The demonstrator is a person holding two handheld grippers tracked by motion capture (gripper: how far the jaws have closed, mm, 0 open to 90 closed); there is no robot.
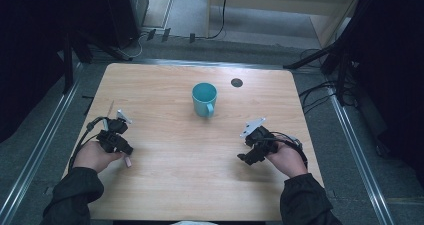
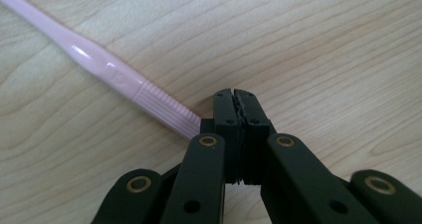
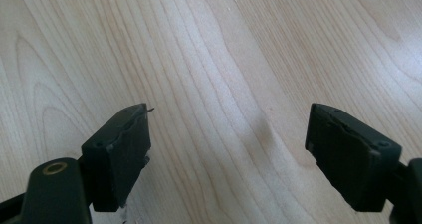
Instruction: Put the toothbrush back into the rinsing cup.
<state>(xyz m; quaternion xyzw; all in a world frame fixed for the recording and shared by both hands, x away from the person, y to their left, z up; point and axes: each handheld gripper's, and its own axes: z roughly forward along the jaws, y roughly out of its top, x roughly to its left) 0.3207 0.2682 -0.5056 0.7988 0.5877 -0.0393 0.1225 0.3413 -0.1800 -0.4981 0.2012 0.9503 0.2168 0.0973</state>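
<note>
I'm gripping the pink toothbrush [image 2: 124, 84] in my left gripper [image 2: 234, 97], jaws pinching its handle. My right gripper [image 3: 226, 134] is hovering wide over bare table [image 3: 224, 45]; cup [image 1: 204, 99] sitting far-centre.

1 toothbrush [image 2: 114, 77], 1 mug [image 1: 204, 99]

A light wooden surface [image 1: 170, 185] with rounded corners sits on a grey floor [image 1: 350, 150]. A teal ceramic mug [image 1: 204, 99] stands upright near its far middle, handle facing the near edge. A small dark round disc [image 1: 237, 82] lies just beyond it, nearer the far right corner. Black cables [image 1: 320, 92] trail across the floor at the right.
</note>
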